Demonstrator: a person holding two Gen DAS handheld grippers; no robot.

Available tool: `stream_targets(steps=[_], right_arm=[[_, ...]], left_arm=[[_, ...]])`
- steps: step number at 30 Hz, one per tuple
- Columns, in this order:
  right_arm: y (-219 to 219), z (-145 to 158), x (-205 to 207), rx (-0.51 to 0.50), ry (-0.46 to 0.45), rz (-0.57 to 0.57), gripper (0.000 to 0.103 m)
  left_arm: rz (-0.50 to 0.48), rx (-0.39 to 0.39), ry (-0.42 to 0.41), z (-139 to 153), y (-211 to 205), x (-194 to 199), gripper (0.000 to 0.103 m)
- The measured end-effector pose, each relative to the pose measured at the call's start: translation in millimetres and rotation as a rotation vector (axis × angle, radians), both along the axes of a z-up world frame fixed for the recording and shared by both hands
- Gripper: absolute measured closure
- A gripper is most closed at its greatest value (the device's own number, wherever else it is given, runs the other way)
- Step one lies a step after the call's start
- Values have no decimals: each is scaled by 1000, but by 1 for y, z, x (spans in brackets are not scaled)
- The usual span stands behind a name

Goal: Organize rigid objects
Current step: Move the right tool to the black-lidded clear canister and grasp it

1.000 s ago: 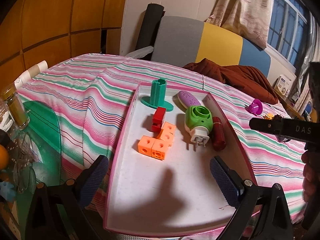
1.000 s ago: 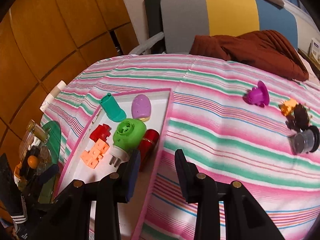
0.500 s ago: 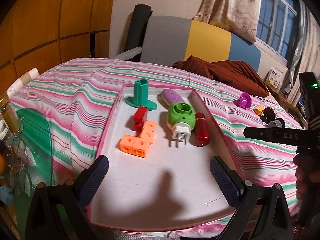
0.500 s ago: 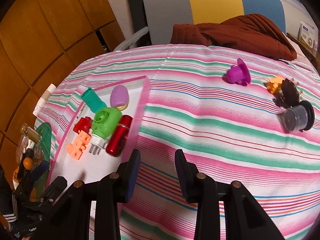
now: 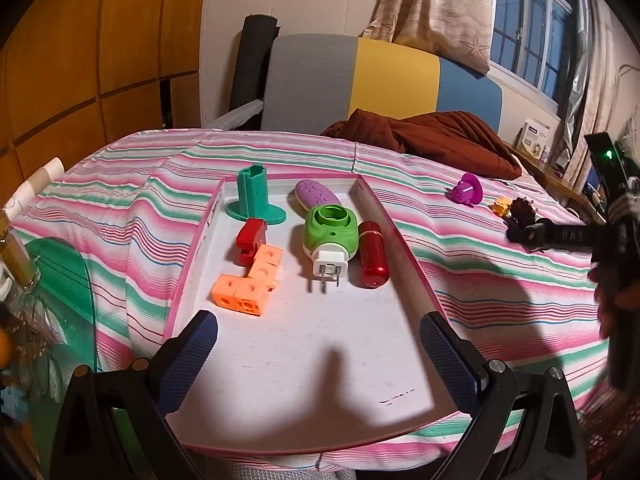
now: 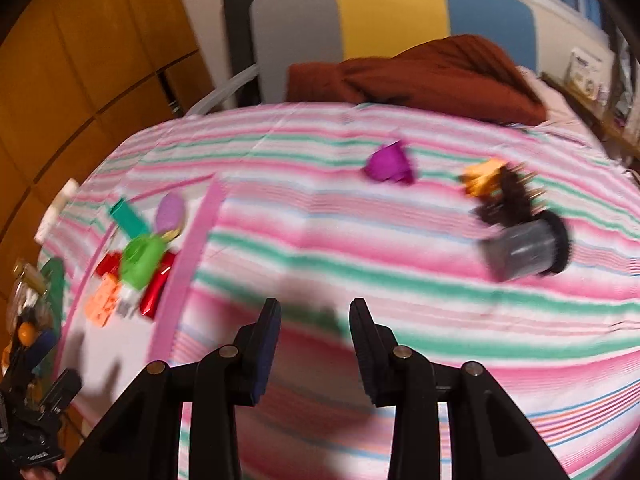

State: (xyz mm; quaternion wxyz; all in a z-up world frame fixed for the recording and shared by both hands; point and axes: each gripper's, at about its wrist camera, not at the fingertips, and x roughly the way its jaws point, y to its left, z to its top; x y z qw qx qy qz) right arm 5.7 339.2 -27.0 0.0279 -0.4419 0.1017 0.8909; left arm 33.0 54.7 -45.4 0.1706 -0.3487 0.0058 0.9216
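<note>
We've got the left gripper (image 5: 318, 338) spread wide over the tray's (image 5: 400, 224) near edge, while the empty, half-open right gripper (image 6: 314, 320) faces the leftover purple toy (image 6: 390, 164) near the bedspread's (image 6: 320, 248) far edge.

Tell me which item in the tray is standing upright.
The teal post on a round base, at the tray's far left corner. The red cylinder, green plug-in unit and purple oval piece all lie flat.

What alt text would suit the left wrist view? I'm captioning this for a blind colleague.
A white tray with a pink rim sits on a striped cloth and holds a teal stand, purple oval, green plug-in device, red cylinder, red block and orange blocks. The left gripper hovers open and empty over its near end.
</note>
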Motion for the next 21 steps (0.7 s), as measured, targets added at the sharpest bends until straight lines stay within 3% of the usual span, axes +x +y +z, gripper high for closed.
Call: stream_targets(steps=[9, 16, 21], right_arm=[[109, 22, -5, 116, 55, -271, 68], [170, 10, -15, 108, 6, -356, 68], [198, -3, -16, 21, -19, -398, 68]], left_arm=[[-26, -6, 7, 5, 9, 4, 1], [-60, -35, 16, 6, 22, 8, 1], [-75, -60, 13, 5, 29, 11, 1]])
